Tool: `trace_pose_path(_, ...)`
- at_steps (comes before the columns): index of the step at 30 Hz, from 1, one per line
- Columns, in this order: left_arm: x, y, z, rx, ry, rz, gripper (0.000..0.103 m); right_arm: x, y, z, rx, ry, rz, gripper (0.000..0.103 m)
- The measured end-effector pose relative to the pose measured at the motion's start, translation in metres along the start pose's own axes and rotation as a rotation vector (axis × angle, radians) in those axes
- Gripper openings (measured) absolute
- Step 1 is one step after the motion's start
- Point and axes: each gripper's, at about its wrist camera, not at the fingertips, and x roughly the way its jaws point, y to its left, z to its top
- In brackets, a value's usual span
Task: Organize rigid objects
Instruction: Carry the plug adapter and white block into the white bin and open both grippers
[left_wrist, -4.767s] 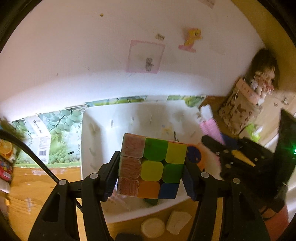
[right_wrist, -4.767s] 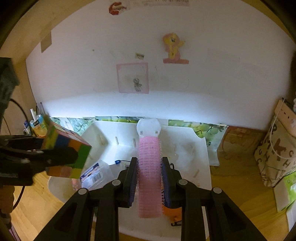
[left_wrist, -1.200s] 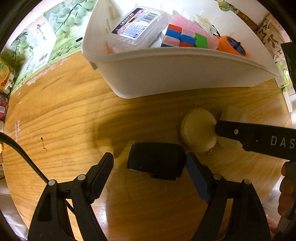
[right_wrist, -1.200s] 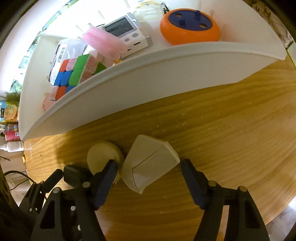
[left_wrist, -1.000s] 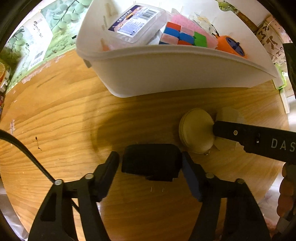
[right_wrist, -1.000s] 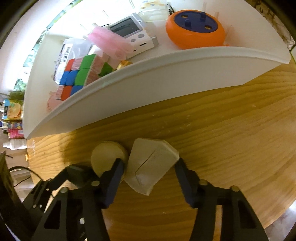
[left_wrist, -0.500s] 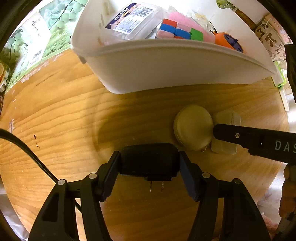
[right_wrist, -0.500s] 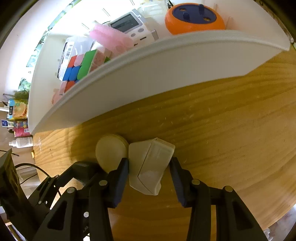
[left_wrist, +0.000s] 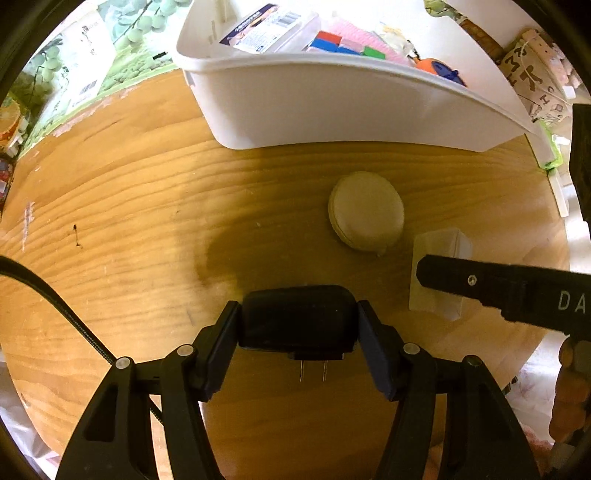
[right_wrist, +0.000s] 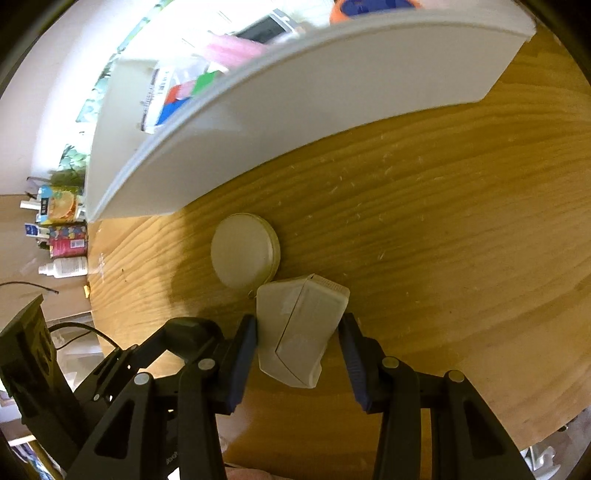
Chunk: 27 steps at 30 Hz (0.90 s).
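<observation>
Both claws are loaded. Left claw points straight down and is clamped on a black plug adapter, one pad against each of its short sides, its two metal prongs facing back toward the camera; the adapter looks lifted just off the desk, though how far I cannot tell. Right claw has just been closing and now pinches a pale wedge-shaped box across its width, pads touching both flanks; the box's pointed end hangs toward the camera, its broad end toward the bin.

Judging by how things lie, the job is well along. Inside the white bin there are already a colour cube, a pink comb-like piece, a clear labelled case and an orange disc; the right view also shows a small grey device at the back, too blurred to name. Left to go: the adapter and the box, both in hand but not yet over the bin, and a round cream case lying flat on the desk, untouched.

That round case sits between the bin wall and the two claws, just beside the box's broad end and well clear of the adapter. The bin stands ahead of both claws, its near wall facing them.
</observation>
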Motion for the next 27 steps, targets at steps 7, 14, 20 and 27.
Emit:
trace_pose_path(7,-0.028,-0.010,-0.013,0.034,-0.052,0.012,0.066,-0.025,0.012,-0.009,-0.070,-0.083,-0.028,0.046)
trace_pose_path(14,-0.062,-0.015,-0.015,0.070,-0.109,-0.001,0.066,-0.060,0.018,-0.009,-0.133,-0.200,-0.066,0.046)
trace_pose_path(20,-0.098,-0.028,-0.001,0.140,-0.199,0.028,0.066,-0.093,0.019,-0.001,-0.153,-0.283,-0.066,0.046)
trace_pose_path(27,-0.135,-0.041,0.022,0.193,-0.310,0.051,0.066,-0.130,0.022,0.020,-0.177,-0.369,-0.041,0.046)
